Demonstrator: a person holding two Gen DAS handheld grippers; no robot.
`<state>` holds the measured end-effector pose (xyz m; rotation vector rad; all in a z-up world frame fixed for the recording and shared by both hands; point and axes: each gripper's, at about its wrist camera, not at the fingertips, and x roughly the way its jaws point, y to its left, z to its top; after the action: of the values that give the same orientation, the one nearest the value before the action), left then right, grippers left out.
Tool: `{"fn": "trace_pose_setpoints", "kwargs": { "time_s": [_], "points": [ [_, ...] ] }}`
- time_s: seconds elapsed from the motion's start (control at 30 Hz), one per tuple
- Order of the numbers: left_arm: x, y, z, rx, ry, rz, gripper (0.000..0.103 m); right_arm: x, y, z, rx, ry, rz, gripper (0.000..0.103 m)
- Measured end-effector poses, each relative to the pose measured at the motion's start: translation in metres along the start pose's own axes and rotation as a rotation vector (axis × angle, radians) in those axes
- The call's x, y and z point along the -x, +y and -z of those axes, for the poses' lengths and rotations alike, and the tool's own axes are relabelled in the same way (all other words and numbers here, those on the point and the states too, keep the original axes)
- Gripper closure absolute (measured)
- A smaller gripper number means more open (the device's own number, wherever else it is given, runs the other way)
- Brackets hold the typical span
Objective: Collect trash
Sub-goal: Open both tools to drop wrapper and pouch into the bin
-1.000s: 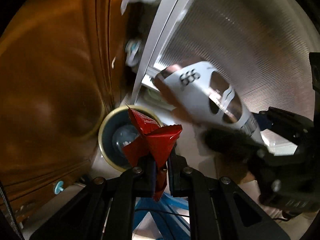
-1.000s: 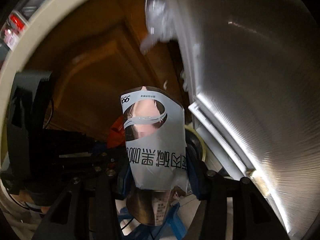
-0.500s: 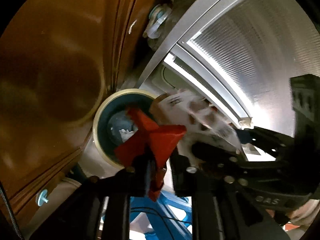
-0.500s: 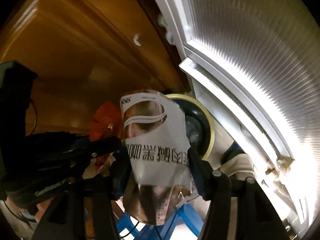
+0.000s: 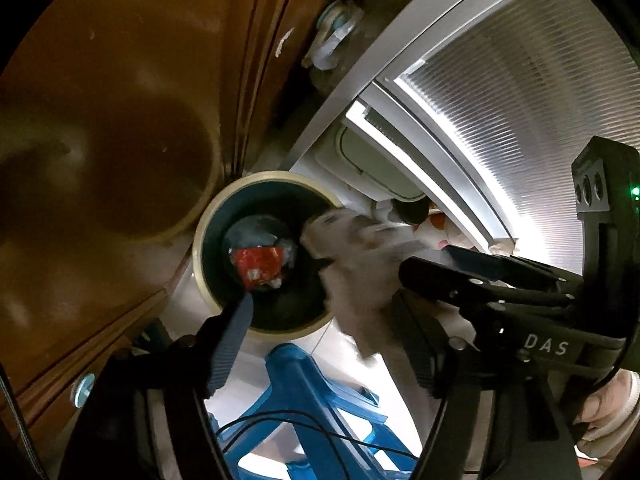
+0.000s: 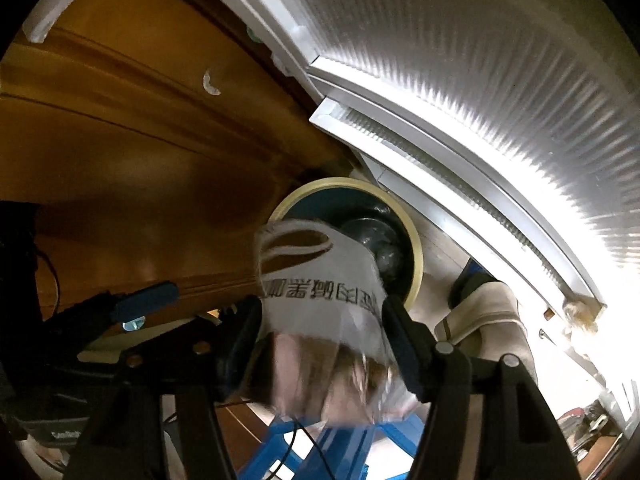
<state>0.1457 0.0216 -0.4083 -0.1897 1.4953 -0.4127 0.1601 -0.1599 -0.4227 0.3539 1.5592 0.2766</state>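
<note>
A round bin (image 5: 199, 254) with a cream rim and a dark liner stands on the floor below both grippers. A red wrapper (image 5: 258, 266) lies inside it on other litter. My left gripper (image 5: 320, 304) hangs over the bin, jaws opening, with nothing between them. The right gripper (image 6: 320, 308) is beside it over the bin's (image 6: 416, 264) edge, jaws opening too. A white and brown snack bag (image 6: 320, 280) sits blurred between its fingers and is slipping down. In the left wrist view that bag (image 5: 360, 252) is a pale smear in front of the right gripper (image 5: 424, 258).
A brown wooden door (image 5: 100, 120) rises left of the bin. A white-framed ribbed glass panel (image 6: 480, 80) stands on the right. A blue plastic stool (image 5: 320, 392) and a black cable lie under the grippers. A hand in a pale sleeve (image 5: 612, 408) holds the right gripper.
Both grippers came down over the bin. The left jaws opened and the red wrapper fell into the bin. The right jaws spread and the bag has begun to slide.
</note>
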Motion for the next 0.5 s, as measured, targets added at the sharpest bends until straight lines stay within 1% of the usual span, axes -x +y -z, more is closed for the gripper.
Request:
{"fn": "trace_pose_setpoints", "kwargs": {
  "time_s": [0.13,0.33,0.5],
  "points": [
    [0.001,0.001,0.0,-0.008,-0.011,-0.021,0.032,-0.003,-0.002,-0.001,-0.005,-0.004,-0.007,0.04],
    [-0.002,0.003,-0.001,-0.01,-0.007,-0.03,0.032,0.001,-0.004,0.0,-0.01,-0.017,-0.021,0.04],
    [0.0,-0.002,0.001,-0.029,-0.006,-0.038,0.032,0.01,0.005,0.002,0.031,-0.034,-0.004,0.04]
  ]
}}
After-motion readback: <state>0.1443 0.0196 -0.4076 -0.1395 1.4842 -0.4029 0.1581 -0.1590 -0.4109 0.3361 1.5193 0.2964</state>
